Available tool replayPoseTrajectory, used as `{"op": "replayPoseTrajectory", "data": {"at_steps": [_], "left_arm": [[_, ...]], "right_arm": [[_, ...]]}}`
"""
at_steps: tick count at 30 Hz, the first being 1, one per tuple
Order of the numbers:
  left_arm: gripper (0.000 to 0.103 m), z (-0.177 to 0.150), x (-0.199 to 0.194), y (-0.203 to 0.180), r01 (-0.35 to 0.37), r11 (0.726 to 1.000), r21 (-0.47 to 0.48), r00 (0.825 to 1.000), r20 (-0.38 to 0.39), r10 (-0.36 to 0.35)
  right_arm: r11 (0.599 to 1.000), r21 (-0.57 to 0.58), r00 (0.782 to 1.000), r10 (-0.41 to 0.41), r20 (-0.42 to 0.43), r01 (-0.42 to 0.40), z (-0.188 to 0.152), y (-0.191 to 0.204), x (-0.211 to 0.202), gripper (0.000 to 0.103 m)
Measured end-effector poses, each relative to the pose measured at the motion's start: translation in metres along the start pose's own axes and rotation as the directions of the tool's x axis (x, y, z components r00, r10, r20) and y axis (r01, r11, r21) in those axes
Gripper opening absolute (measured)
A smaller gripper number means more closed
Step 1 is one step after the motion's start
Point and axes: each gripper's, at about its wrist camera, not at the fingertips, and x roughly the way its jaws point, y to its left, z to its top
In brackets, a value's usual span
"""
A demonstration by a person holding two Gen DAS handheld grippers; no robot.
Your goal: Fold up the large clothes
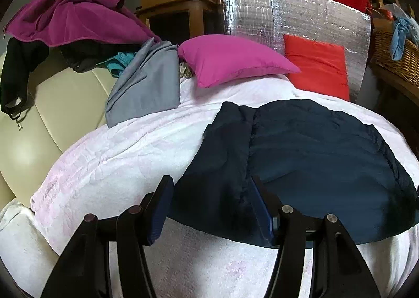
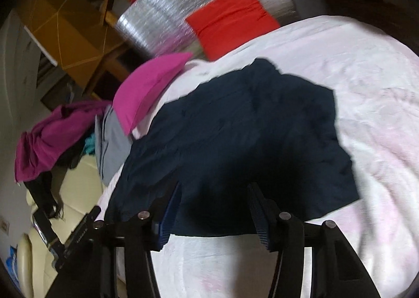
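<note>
Navy garment (image 1: 301, 161) flat on white blanket (image 1: 117, 156), both grippers released.
Pink pillow (image 1: 230, 62) at garment's 11 o'clock, red cushion (image 1: 316, 64) at 12. Left gripper (image 1: 209, 209) and right gripper (image 2: 213, 215) hang at its 6 o'clock edge, jaws apart, gripping nothing.

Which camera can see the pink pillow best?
The left wrist camera. There the pink pillow is sharp, whole and level on the white blanket. The right wrist camera shows it too, but tilted and blurry.
</note>
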Motion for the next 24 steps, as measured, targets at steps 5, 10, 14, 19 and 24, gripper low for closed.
{"op": "replayPoseTrajectory", "data": {"at_steps": [5, 10, 14, 19, 24], "left_arm": [[0.060, -0.002, 0.010, -0.002, -0.011, 1.000, 0.006, 1.000, -0.019, 0.011], [0.060, -0.005, 0.020, -0.004, -0.024, 0.999, 0.023, 0.999, -0.029, 0.025], [0.060, -0.007, 0.027, -0.002, -0.024, 1.000, 0.017, 0.999, -0.039, 0.025], [0.060, -0.007, 0.033, -0.002, -0.025, 0.999, 0.022, 0.999, -0.040, 0.026], [0.060, -0.006, 0.038, -0.002, -0.014, 1.000, 0.017, 0.999, -0.043, 0.014]], "right_arm": [[0.998, -0.011, 0.995, -0.055, -0.087, 0.054, -0.008, -0.003, 0.034, 0.055], [0.994, 0.012, 0.983, -0.104, -0.153, 0.107, -0.013, -0.019, 0.060, 0.046], [0.994, -0.005, 0.980, -0.110, -0.167, 0.111, -0.014, -0.023, 0.065, 0.043], [0.992, -0.026, 0.976, -0.129, -0.177, 0.127, -0.016, -0.022, 0.069, 0.043], [0.992, -0.023, 0.975, -0.127, -0.182, 0.125, -0.014, -0.024, 0.073, 0.043]]}}
